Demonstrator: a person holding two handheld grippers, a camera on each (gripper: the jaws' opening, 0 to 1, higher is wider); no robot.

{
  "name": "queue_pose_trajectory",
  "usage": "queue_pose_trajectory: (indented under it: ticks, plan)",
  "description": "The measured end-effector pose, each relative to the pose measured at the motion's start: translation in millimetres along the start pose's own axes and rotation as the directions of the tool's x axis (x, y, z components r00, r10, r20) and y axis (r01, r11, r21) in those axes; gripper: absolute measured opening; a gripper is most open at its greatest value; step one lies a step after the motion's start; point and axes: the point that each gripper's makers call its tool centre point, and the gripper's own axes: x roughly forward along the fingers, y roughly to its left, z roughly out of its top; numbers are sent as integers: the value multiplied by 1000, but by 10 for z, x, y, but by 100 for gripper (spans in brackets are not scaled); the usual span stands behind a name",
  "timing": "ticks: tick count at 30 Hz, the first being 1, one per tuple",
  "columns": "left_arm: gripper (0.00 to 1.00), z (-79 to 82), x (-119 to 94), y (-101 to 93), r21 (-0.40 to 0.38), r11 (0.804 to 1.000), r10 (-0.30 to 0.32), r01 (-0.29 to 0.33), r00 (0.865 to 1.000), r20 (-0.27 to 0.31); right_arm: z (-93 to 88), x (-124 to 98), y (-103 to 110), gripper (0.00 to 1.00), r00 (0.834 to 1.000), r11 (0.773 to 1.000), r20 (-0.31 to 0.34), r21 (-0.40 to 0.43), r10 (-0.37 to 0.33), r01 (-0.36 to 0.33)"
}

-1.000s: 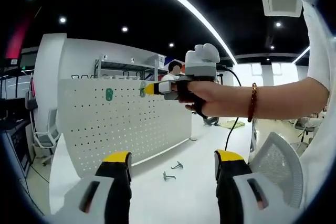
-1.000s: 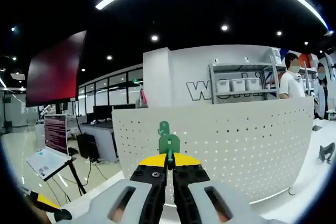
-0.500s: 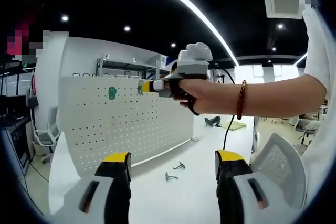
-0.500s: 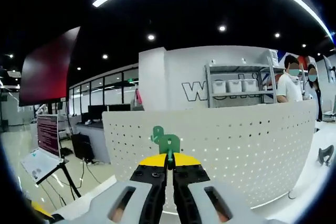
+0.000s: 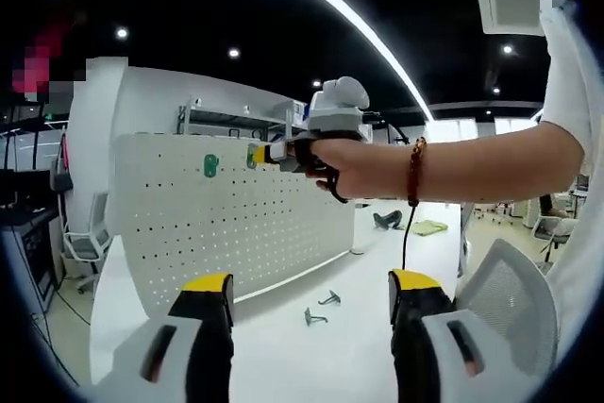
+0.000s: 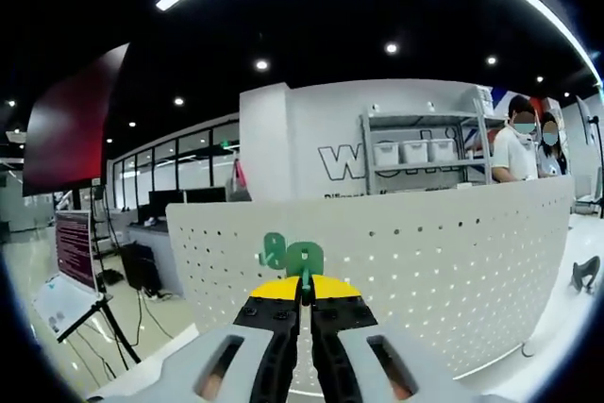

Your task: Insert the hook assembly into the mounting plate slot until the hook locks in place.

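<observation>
Right gripper (image 6: 302,292): jaws closed on a green hook (image 6: 305,259), held at the pegboard (image 6: 453,261) (beside a mounted green hook (image 6: 273,250), at 9 o'clock).
Left gripper (image 5: 307,294): jaws spread wide, nothing held.

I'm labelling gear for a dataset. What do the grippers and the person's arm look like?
Both grippers have grey bodies with black jaws tipped in yellow. The left gripper shows slotted grey housings. The right gripper carries a white rounded top and a black cable. The person wears a bead bracelet and a white short sleeve.
</observation>
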Motion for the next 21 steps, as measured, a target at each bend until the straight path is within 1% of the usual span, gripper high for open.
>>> queue_pose_trajectory:
  ticks: [12, 21]
  plan:
    - [68, 2, 27, 7, -1, 1000, -12, 12, 1000, 3, 52, 209, -23, 2, 1000, 1000, -2, -17, -24, 24]
    - [69, -1, 21, 36, 3, 1000, -6, 6, 1000, 4, 38, 350, -68, 2, 999, 999, -8, -23, -43, 43]
